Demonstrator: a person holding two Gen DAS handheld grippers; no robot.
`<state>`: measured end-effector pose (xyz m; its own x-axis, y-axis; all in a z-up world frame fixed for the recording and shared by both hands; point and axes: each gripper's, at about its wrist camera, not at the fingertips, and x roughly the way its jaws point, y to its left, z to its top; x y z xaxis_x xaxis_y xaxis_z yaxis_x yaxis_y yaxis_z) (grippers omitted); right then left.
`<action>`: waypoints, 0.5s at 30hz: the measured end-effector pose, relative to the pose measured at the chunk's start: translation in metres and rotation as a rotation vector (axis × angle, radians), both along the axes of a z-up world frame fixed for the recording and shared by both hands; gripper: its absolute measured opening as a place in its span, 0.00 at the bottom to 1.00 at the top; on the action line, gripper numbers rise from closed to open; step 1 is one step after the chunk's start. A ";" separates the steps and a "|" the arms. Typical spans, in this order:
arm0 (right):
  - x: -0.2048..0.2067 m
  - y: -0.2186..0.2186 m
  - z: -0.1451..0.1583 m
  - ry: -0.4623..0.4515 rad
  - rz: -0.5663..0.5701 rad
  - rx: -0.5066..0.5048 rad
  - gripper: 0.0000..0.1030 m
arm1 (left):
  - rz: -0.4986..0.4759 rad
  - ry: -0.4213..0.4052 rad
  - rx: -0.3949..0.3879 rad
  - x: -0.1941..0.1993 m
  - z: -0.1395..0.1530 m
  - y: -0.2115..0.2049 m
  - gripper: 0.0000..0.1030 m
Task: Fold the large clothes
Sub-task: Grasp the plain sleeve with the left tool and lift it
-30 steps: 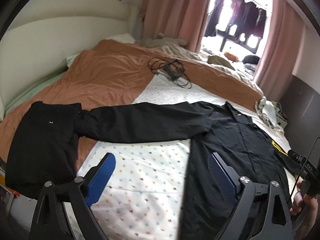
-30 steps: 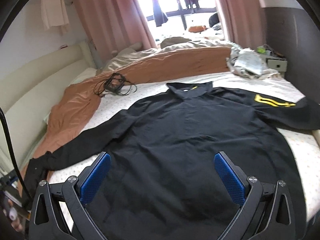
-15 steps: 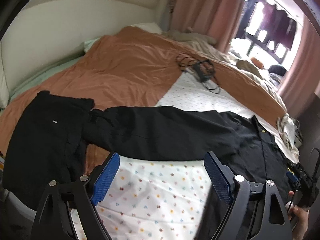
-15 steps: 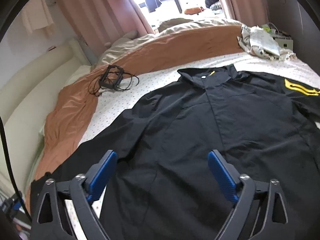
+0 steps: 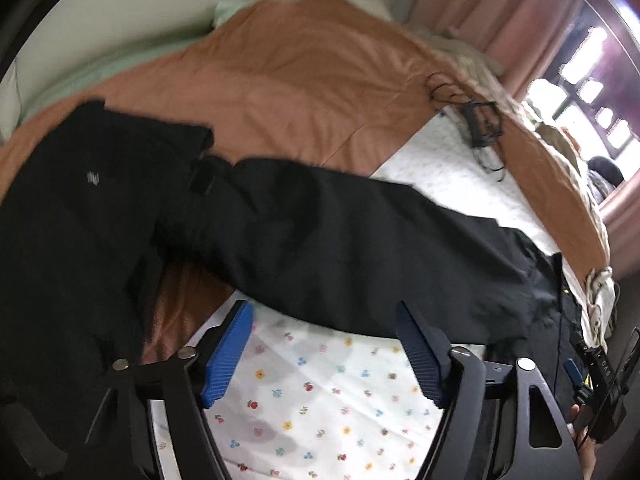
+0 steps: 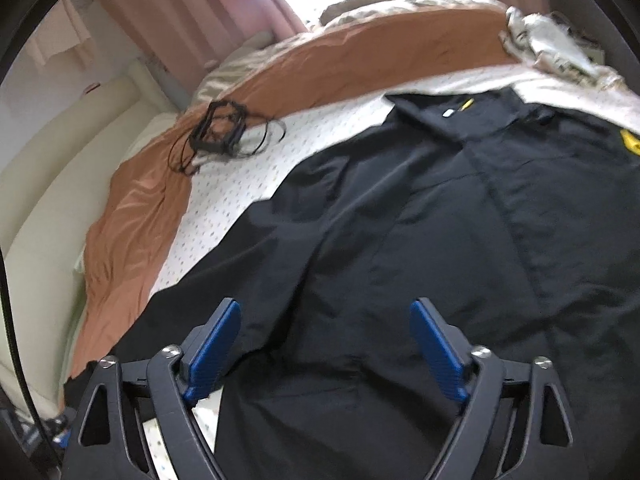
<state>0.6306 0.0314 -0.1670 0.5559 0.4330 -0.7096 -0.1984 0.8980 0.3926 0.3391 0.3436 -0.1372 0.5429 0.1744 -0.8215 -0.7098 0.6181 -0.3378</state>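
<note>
A large black jacket lies spread flat on the bed, collar toward the far side, with a yellow patch on one sleeve. Its other long sleeve stretches left across the bed toward a second black garment. My left gripper is open and empty, just below that sleeve's lower edge over the flowered sheet. My right gripper is open and empty, low over the jacket's body near the armpit and side seam.
An orange-brown blanket covers the far half of the bed. A black cable bundle lies on the sheet beyond the jacket; it also shows in the left wrist view. A crumpled pale cloth lies at the far right. Pink curtains hang behind.
Both grippers have dropped closer to the bed. The left one has moved toward the outstretched sleeve; the right one has moved left toward the jacket's side. Both stay open.
</note>
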 end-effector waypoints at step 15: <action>0.049 0.022 -0.066 0.139 0.039 0.049 0.48 | 0.106 0.083 -0.005 0.022 -0.061 0.037 0.12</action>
